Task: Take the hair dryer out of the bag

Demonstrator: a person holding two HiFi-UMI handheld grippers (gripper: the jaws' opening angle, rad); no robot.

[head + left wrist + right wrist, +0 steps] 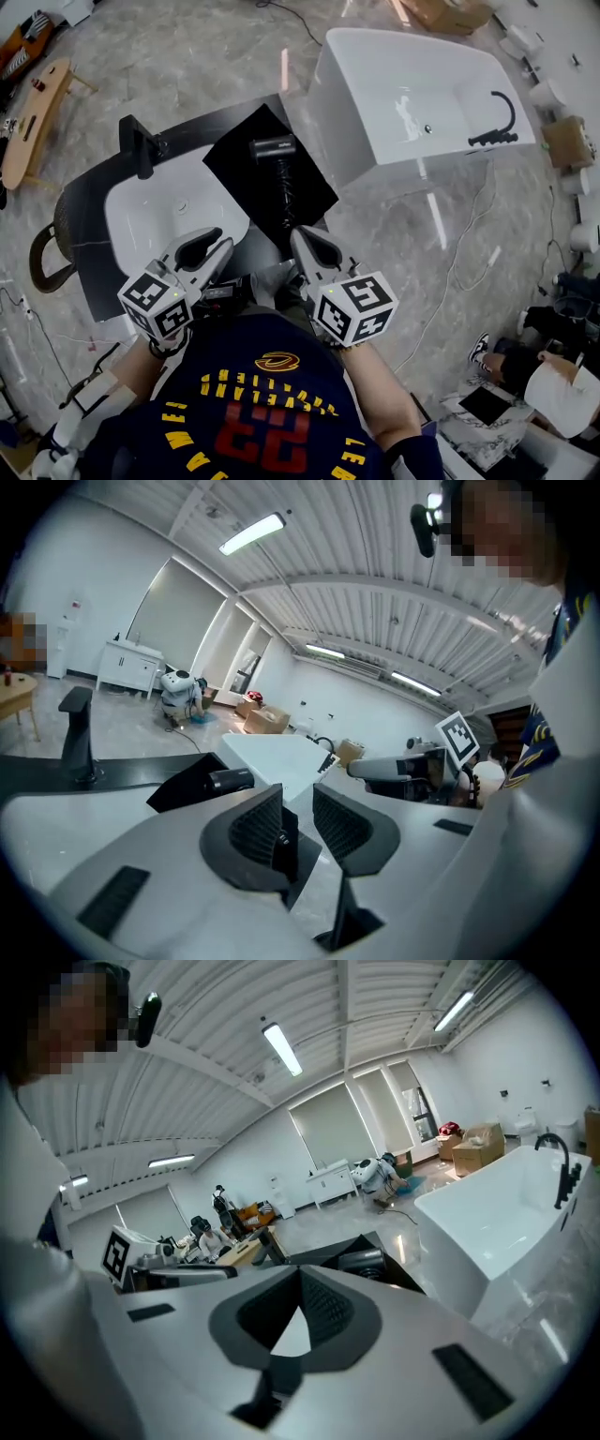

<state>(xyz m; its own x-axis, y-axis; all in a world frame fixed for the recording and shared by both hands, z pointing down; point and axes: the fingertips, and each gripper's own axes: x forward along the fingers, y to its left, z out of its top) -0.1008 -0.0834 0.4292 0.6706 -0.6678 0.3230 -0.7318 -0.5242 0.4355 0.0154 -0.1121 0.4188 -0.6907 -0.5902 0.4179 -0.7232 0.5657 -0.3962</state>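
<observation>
In the head view the black hair dryer (pixel 274 147) lies on a flat black bag (pixel 239 164) spread on the dark countertop, its handle and coiled cord pointing toward me. Both grippers hang above the counter's near edge, short of the bag. My left gripper (pixel 214 242) stands open with nothing between its jaws. My right gripper (pixel 305 239) is shut with its tips together and empty. The left gripper view shows the left gripper (pixel 298 794) open, with the hair dryer (pixel 230 779) beyond it. In the right gripper view the right gripper (pixel 300 1274) is shut, and the hair dryer (pixel 361 1262) lies past it.
A white sink basin (pixel 159 211) with a black faucet (pixel 141 145) sits left of the bag. A white bathtub (pixel 412 94) with a black tap (pixel 497 122) stands close on the right. A wooden table (pixel 33 117) is far left. Cables (pixel 459 253) trail over the marble floor.
</observation>
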